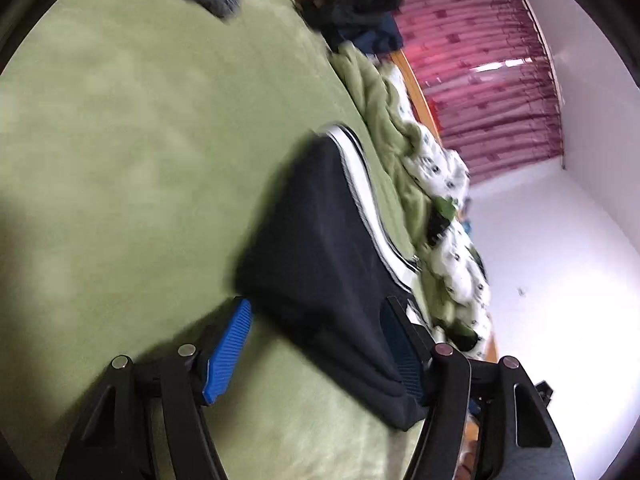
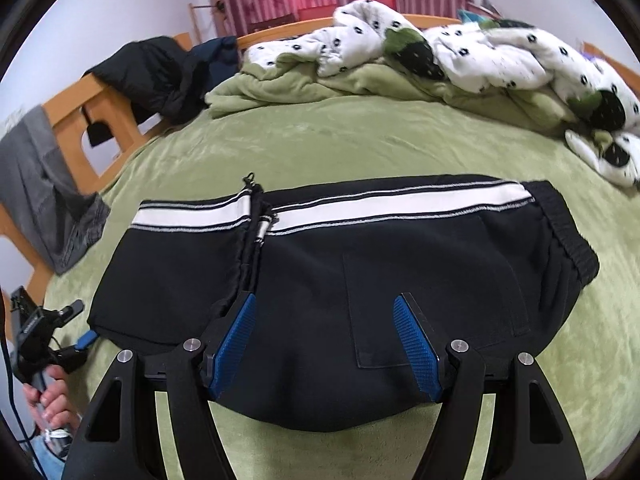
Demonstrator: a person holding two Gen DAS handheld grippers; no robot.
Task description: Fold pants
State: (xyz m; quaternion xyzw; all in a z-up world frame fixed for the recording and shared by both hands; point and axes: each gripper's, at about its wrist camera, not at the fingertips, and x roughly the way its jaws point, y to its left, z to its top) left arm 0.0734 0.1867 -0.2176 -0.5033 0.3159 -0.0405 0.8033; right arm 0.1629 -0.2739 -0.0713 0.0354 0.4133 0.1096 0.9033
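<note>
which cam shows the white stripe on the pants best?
Right wrist. There the white stripe runs sharp and nearly full length along the far edge of the folded black pants. The left wrist view shows the stripe blurred, foreshortened and edge-on.

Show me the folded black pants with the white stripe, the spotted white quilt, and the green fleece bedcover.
Black pants with white stripe (image 2: 304, 280), right wrist view, dark middle panel.
Spotted white quilt (image 2: 492, 60), right wrist view, crumpled top.
Green fleece bedcover (image 2: 360, 140), right wrist view, bare stretch.

Folded pants (image 2: 320, 264) on the bed (image 2: 360, 140), quilt (image 2: 480, 56) seemingly behind
</note>
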